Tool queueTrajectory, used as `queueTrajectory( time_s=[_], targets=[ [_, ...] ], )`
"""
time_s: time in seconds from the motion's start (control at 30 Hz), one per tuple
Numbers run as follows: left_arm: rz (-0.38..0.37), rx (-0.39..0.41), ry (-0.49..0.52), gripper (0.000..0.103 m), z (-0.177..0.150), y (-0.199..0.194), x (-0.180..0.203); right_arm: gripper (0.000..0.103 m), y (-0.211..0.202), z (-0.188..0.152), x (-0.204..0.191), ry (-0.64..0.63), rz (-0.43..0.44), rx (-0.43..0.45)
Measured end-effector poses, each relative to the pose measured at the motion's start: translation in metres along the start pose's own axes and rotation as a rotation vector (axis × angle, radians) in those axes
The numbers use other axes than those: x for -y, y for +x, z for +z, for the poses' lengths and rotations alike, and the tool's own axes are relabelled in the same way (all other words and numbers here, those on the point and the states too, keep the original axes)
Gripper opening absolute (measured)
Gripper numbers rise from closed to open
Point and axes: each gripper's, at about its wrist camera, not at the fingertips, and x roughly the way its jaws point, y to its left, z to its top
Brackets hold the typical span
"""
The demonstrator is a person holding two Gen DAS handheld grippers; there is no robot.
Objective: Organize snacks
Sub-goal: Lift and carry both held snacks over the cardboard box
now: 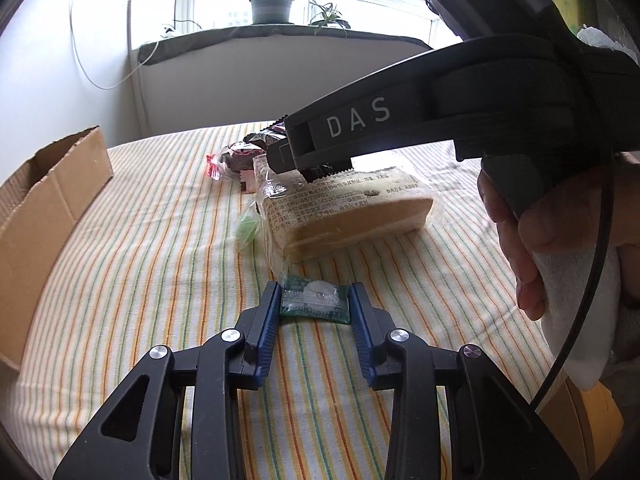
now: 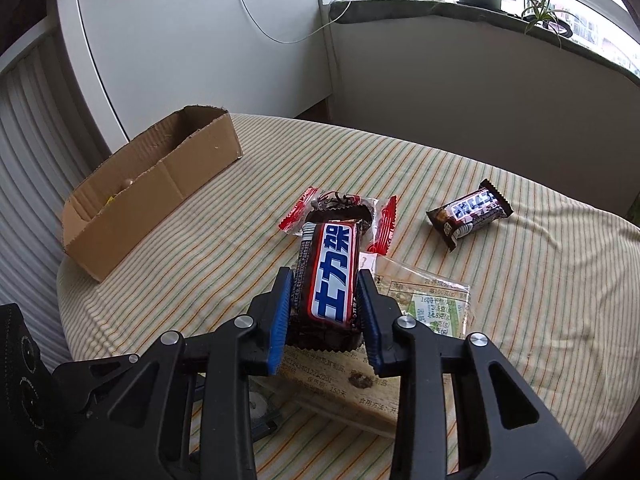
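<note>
The left tool [image 1: 315, 300] pinches a small green candy packet [image 1: 316, 299] between its blue pads, low on the striped bench [image 1: 160, 240]. Just behind it lies the wrapped bread [image 1: 344, 208]. The right tool [image 2: 325, 304] grips a brown chocolate bar [image 2: 332, 276] by its sides, above the bread. Farther away lie a red-ended snack [image 2: 340, 208], a second small bar [image 2: 470, 212], and the cardboard box [image 2: 152, 184] at the left.
</note>
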Motion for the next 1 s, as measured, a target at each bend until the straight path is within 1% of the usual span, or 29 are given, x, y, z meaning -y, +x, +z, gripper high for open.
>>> queueTrajectory(
  time_s=[0.1,0.23,0.37,0.5,0.63,0.77,0.87,1.0],
  targets=[
    [-0.017,0.003,-0.014,0.032,0.004,0.001,-0.010,0.033,-0.003,-0.001,-0.002,0.003,0.000,0.008],
    [-0.033,0.006,-0.027,0.032,0.001,-0.001,-0.016,0.033,-0.006,-0.003,-0.002,0.016,-0.004,0.013],
    [-0.048,0.007,-0.035,0.032,0.004,0.002,-0.026,0.033,-0.007,-0.004,-0.002,0.026,-0.016,0.018],
    [-0.061,0.019,-0.058,0.032,0.004,-0.006,-0.032,0.033,-0.015,-0.005,-0.002,0.043,-0.039,0.034],
    [-0.042,0.057,-0.065,0.032,0.010,-0.023,-0.039,0.033,-0.028,-0.008,0.000,0.069,-0.077,0.047],
    [-0.018,0.105,-0.088,0.032,0.020,-0.043,-0.054,0.033,-0.051,-0.008,-0.001,0.090,-0.121,0.084],
    [-0.002,0.162,-0.092,0.031,0.033,-0.061,-0.065,0.033,-0.077,0.000,-0.007,0.084,-0.151,0.134],
    [0.005,0.260,-0.082,0.031,0.064,-0.088,-0.077,0.033,-0.120,0.015,-0.022,0.057,-0.193,0.224]
  ],
)
